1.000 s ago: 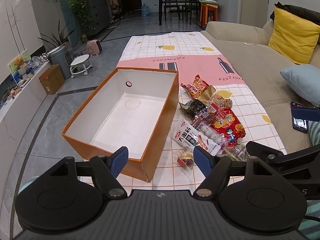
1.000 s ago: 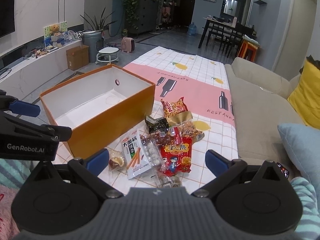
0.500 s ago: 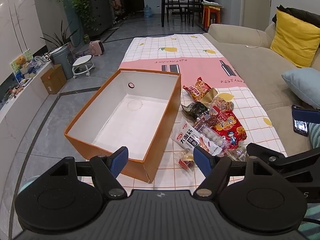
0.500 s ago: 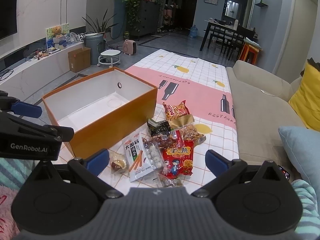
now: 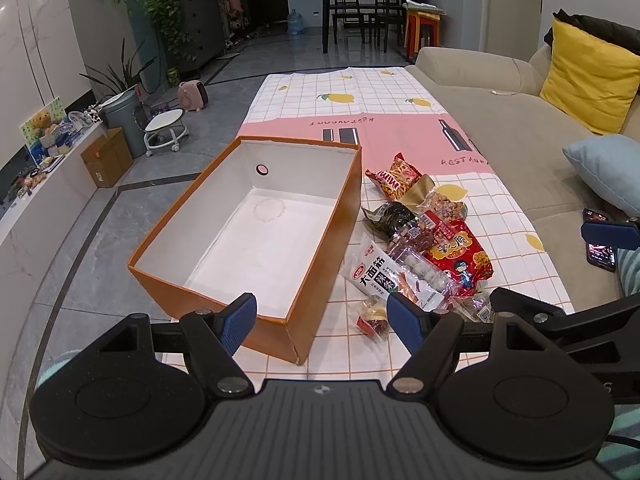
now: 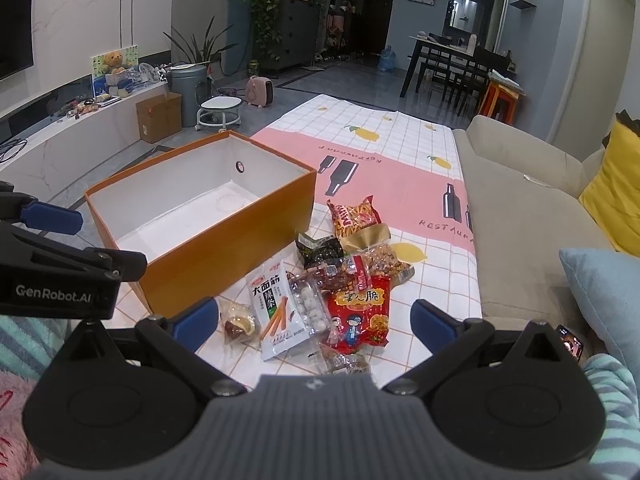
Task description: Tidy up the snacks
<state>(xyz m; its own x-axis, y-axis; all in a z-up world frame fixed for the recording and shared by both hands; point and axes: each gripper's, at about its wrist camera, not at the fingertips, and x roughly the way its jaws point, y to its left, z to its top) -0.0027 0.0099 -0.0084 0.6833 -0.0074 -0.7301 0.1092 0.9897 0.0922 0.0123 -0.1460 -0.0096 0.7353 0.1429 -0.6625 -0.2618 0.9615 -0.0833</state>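
gaping fingers of left gripper point(image 5: 321, 317) and right gripper point(image 6: 316, 320), both empty, phone screen point(image 6: 573, 345) only rightward

left tongs point(image 5: 322, 312) spread, right tongs point(image 6: 316, 320) apparently wider

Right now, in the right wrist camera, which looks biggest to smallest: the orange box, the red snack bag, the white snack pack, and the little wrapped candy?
1. orange box
2. and 3. red snack bag and white snack pack look alike in size, so I won't rank them.
4. little wrapped candy, smallest though nearest the camera.
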